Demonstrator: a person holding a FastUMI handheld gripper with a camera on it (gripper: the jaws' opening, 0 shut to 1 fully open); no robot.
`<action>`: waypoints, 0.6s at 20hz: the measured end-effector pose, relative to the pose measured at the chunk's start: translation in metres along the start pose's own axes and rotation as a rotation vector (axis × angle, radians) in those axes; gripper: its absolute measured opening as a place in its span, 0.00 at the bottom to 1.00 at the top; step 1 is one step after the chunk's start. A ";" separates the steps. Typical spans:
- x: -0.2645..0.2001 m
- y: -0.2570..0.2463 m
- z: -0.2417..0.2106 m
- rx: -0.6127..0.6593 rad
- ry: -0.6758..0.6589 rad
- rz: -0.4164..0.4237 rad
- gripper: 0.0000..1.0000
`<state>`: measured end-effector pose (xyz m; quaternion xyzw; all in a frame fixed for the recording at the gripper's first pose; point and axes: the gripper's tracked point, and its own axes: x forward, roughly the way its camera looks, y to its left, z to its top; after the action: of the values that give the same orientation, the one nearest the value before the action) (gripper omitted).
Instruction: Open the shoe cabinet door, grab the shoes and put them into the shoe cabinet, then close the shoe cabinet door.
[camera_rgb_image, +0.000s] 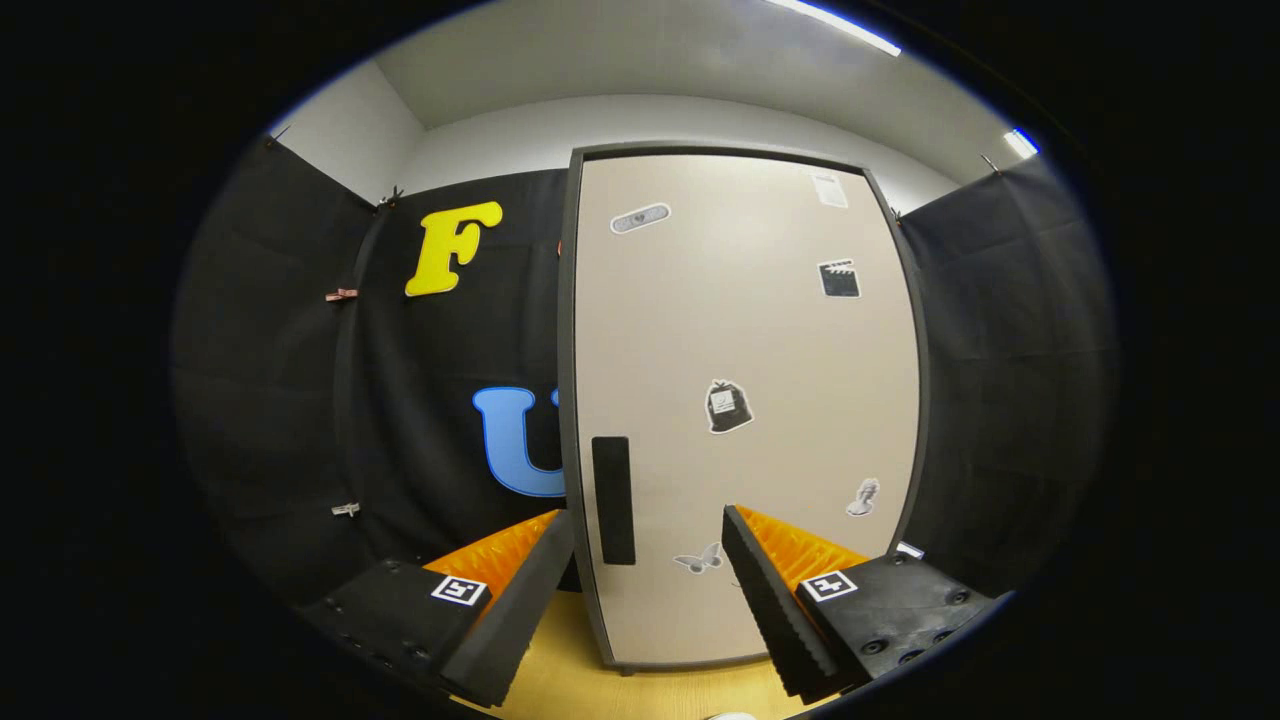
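The shoe cabinet door (745, 400) stands shut ahead of me, its dark handle (613, 500) near the hinge-free edge, just beyond my fingers. Nothing is done yet: opening, loading shoes and closing all remain. A pale shape low on the floor (560, 680) may be a shoe; I can't tell. My gripper (648, 560) is level, fingers spread wide, holding nothing.

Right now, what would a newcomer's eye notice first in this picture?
First the tall beige shoe cabinet door, shut, standing just beyond the fingers and dotted with small stickers. Next its dark vertical handle near the door's left edge. The gripper is open, fingers spread apart before the door's lower part.
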<state>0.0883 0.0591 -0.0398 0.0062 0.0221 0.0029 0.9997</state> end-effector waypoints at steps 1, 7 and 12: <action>0.010 0.003 -0.004 0.000 0.004 -0.008 0.98; 0.064 0.012 -0.029 0.006 0.021 -0.059 0.98; 0.092 0.012 -0.043 0.008 0.032 -0.099 0.98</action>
<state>0.1779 0.0724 -0.0867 0.0089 0.0383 -0.0467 0.9981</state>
